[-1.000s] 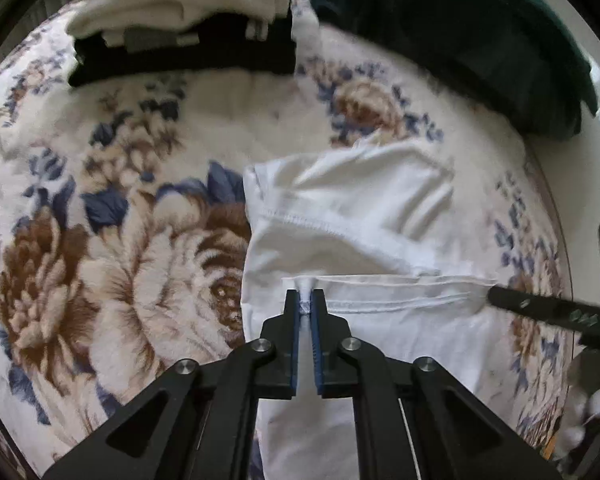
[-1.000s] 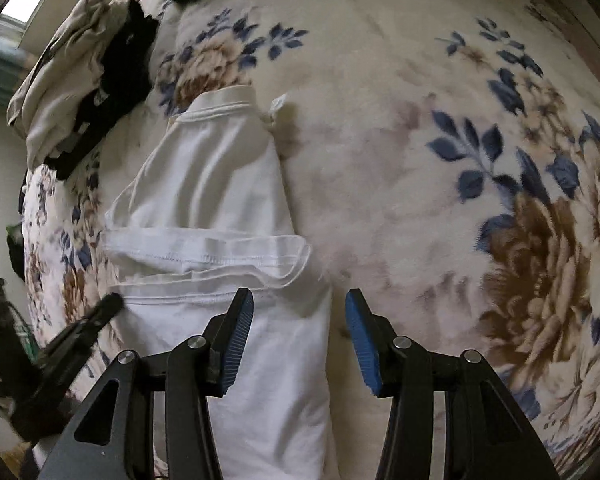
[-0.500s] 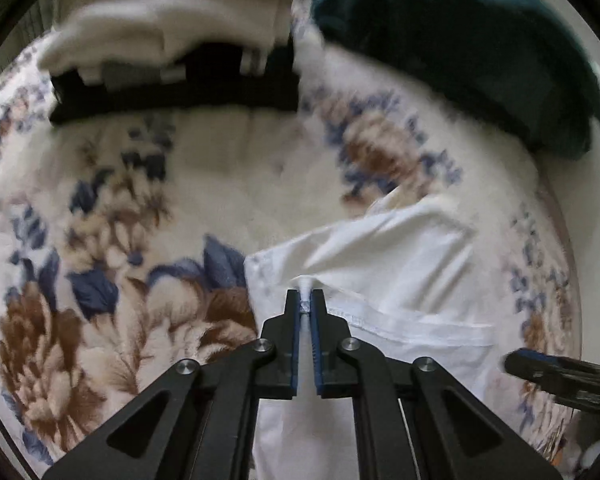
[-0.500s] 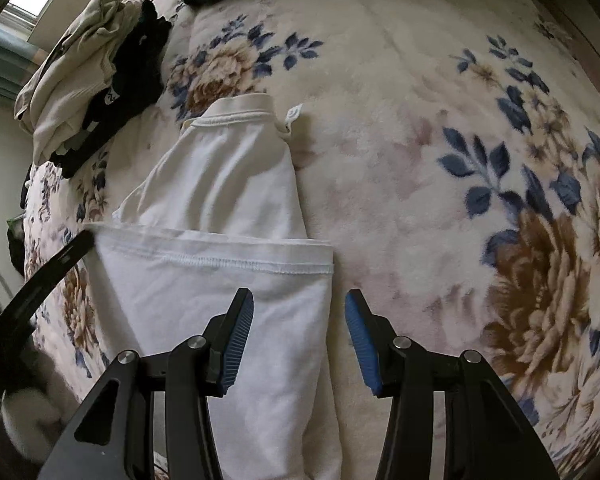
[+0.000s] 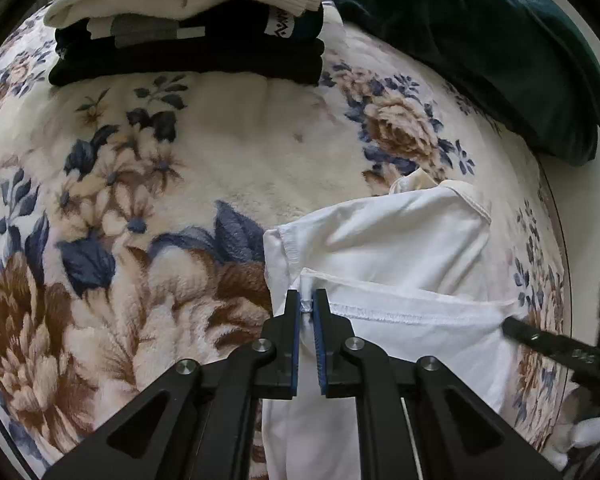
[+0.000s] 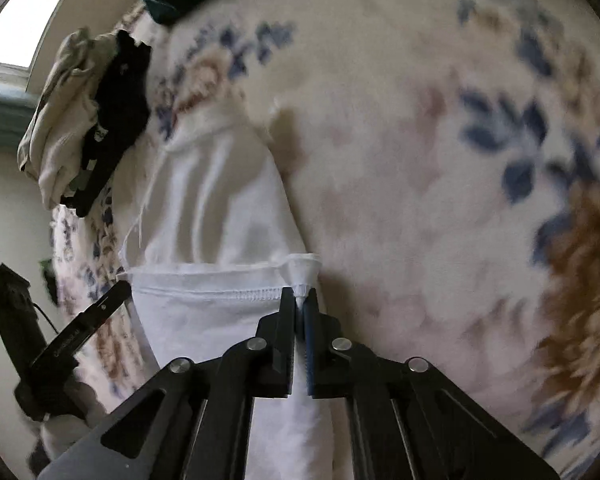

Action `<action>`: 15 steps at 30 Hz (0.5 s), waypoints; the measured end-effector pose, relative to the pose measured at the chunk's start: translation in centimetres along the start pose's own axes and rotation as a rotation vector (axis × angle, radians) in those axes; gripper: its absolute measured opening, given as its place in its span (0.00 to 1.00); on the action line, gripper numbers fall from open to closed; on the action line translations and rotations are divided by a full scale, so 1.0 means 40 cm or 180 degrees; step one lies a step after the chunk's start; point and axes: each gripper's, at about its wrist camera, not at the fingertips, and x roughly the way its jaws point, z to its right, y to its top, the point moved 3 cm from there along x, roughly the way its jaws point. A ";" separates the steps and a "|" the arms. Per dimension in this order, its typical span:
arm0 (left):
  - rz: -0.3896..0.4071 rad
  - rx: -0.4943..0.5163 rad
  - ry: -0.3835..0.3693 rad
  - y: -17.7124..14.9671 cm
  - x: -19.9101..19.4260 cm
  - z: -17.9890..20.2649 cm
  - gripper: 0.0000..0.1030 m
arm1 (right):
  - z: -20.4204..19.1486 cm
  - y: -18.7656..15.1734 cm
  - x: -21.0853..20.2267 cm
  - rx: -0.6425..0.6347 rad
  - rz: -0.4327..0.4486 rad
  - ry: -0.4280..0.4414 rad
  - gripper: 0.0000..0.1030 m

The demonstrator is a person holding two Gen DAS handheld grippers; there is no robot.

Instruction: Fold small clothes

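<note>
A white garment (image 5: pixel 396 248) lies partly folded on a floral blanket (image 5: pixel 148 184). My left gripper (image 5: pixel 307 305) is shut on the left corner of its stitched hem and holds that edge over the lower layer. My right gripper (image 6: pixel 301 300) is shut on the other hem corner of the same white garment (image 6: pixel 216 200). The right gripper's finger shows in the left wrist view (image 5: pixel 540 340), and the left gripper shows in the right wrist view (image 6: pixel 84 320). The hem is stretched straight between the two grippers.
A stack of folded cream and black clothes (image 5: pixel 188 20) sits at the far side, also in the right wrist view (image 6: pixel 88 120). A dark green cloth (image 5: pixel 480 48) lies at the back right. The blanket's edge (image 5: pixel 556 280) runs close on the right.
My right gripper has gone from open to shut on the hem corner. Both grippers have carried the hem forward over the garment.
</note>
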 end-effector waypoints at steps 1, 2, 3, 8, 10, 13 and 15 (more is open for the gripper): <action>-0.0007 -0.0002 -0.0008 0.000 0.002 0.001 0.06 | -0.014 0.002 -0.017 -0.0077 0.0093 -0.0021 0.03; -0.0009 -0.0009 -0.0007 0.001 0.003 0.001 0.06 | -0.029 0.003 -0.033 -0.0158 0.0178 -0.0083 0.03; -0.0007 -0.0015 -0.0002 0.001 0.004 0.000 0.06 | -0.041 0.006 -0.044 -0.0224 0.0238 -0.0149 0.03; -0.0040 -0.0301 -0.0102 0.004 -0.002 -0.033 0.24 | -0.070 0.036 -0.040 -0.0431 0.0283 -0.0281 0.03; 0.0010 -0.0423 -0.0193 0.003 -0.017 -0.053 0.42 | -0.064 0.046 -0.022 -0.0396 0.0193 -0.0219 0.03; 0.0047 -0.0487 -0.0409 -0.001 -0.026 -0.068 0.50 | -0.046 0.057 -0.002 -0.0269 0.0034 -0.0126 0.04; 0.0010 -0.0427 -0.0494 -0.004 -0.019 -0.062 0.51 | -0.033 0.058 0.011 -0.0219 -0.0063 -0.0089 0.06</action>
